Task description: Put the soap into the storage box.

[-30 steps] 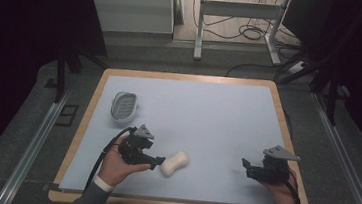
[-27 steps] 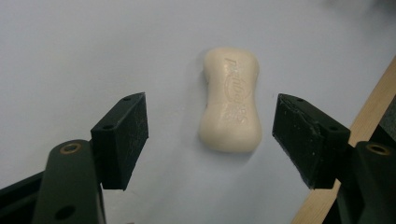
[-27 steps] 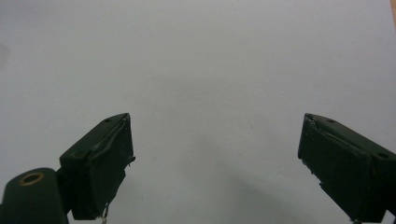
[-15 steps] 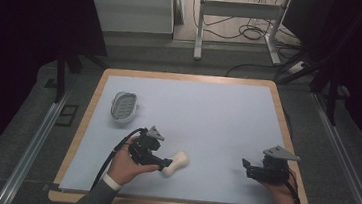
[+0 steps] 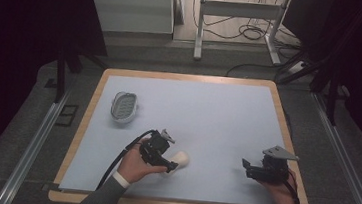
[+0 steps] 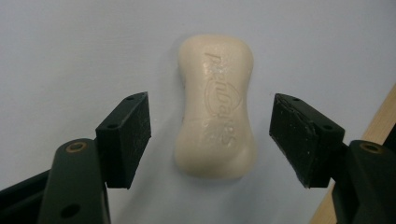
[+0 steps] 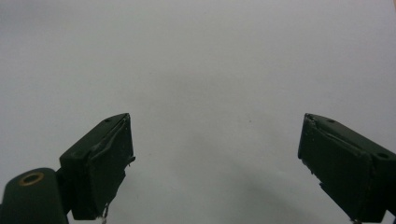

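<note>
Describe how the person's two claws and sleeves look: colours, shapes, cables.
The left claw and right claw are black with flat rectangular pads; a black cable trails from the left, a grey three-cornered plate tops the right. Grey sleeves, white cuffs.

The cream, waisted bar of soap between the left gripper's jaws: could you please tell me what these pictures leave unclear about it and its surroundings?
- Cream, waisted bar of soap: the high view has its near end behind the left gripper.
- Its embossed lettering: too soft to read surely in the left gripper view.
- Pale oval ribbed soap dish: too small in the high view to tell its material.
- Wooden table edge: cut off at the frame's right.
</note>
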{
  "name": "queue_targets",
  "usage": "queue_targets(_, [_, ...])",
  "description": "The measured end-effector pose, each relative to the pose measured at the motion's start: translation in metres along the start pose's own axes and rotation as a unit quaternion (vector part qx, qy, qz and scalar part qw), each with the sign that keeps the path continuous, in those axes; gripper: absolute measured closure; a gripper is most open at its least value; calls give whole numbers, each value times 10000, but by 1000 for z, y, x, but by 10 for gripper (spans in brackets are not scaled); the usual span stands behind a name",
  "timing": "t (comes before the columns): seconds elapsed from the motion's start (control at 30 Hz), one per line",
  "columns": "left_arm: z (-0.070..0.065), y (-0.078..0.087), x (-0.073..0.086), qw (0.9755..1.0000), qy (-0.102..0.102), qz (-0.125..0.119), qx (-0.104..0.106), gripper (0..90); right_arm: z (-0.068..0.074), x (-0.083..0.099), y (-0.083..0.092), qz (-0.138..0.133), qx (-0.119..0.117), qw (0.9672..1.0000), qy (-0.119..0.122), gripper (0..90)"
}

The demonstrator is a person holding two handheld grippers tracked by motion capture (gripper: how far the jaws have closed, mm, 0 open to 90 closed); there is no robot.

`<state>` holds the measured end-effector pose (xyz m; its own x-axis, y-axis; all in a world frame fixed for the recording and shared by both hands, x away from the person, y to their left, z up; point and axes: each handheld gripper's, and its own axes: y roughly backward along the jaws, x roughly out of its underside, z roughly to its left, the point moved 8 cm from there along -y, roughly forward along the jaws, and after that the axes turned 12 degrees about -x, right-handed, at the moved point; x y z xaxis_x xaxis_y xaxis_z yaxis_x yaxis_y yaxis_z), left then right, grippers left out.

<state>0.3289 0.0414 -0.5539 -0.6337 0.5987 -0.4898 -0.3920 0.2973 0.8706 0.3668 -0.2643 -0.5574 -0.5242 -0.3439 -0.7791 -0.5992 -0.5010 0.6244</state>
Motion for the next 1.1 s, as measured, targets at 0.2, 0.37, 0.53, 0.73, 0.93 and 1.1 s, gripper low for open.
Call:
queue_targets(0.2, [-5,-7,-4,9999,-49,131,49,307,-1,1,0,18,15,10000,1,99])
queue_targets(0.37, [-5,-11,-6,9997,-85,221,52,309,-2,2,0,36,27,10000,-33,99])
queue_targets(0.53, [-5,-14,-5,9995,-100,306,60,313,-2,2,-1,36,40,10000,-35,99])
queue_targets(0.73, [-3,-18,-4,9992,-89,379,92,305,-4,2,-1,46,60,9999,-66,99])
queue_targets(0.93, [-5,-23,-5,9990,-103,432,101,291,-5,3,-1,63,81,9999,-84,99])
queue_targets(1.1, [-4,-28,-5,9986,-138,513,64,306,-4,3,-1,73,73,9999,-88,99])
